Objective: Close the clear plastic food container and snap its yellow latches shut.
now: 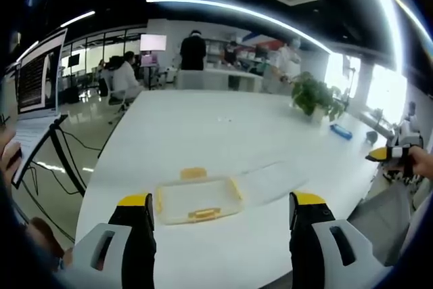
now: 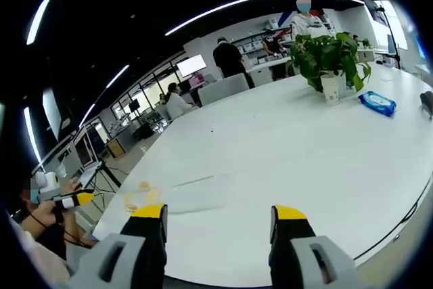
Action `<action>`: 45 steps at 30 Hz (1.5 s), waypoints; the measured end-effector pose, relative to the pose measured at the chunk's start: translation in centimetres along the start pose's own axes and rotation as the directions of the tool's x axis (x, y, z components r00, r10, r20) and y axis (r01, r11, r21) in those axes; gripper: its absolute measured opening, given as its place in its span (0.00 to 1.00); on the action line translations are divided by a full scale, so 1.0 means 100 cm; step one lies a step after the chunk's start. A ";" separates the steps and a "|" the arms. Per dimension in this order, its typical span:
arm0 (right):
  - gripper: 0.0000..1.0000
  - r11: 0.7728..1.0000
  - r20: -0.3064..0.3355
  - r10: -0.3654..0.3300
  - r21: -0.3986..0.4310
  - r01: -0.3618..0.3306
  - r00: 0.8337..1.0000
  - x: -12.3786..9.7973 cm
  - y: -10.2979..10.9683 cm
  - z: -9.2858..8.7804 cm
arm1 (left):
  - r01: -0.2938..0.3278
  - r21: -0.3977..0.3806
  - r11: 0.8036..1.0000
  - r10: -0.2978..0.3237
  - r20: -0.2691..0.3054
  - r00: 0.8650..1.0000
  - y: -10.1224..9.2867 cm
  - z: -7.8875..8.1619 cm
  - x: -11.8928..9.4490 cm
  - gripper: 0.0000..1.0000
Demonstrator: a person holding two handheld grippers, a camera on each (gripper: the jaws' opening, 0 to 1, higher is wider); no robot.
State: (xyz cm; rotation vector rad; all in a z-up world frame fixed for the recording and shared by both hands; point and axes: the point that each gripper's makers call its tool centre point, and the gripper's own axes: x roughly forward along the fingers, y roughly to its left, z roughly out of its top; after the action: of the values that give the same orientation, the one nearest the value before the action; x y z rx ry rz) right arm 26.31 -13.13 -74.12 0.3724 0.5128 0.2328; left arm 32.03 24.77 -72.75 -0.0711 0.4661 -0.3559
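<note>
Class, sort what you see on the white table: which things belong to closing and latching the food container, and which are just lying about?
Belongs to the job:
container
clear lid
yellow latches
left gripper
right gripper

Just lying about:
potted plant
blue packet

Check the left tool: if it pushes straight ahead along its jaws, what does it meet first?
Most likely the clear plastic food container, which lies on the white table just ahead between the open jaws of the left tool. Its lid lies flat to the right. Depth is uncertain; the tool may pass above it.

The container sits half hidden behind the left finger.
</note>
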 end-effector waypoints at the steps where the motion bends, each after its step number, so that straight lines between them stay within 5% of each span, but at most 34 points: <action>1: 0.60 1.000 -0.001 -0.001 0.001 0.001 1.000 0.000 0.000 0.000 | 0.000 -0.001 1.000 0.000 -0.003 1.000 0.000 -0.001 0.000 0.81; 45: 0.60 1.000 -0.026 0.023 -0.006 -0.023 0.999 0.006 0.008 -0.003 | -0.013 -0.014 1.000 0.013 -0.015 1.000 0.006 -0.008 -0.003 0.79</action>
State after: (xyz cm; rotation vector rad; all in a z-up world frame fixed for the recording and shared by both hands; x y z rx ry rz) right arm 26.57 -12.10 -74.33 0.3701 0.5335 0.2616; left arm 31.64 25.43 -73.46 -0.0792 0.4838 -0.3408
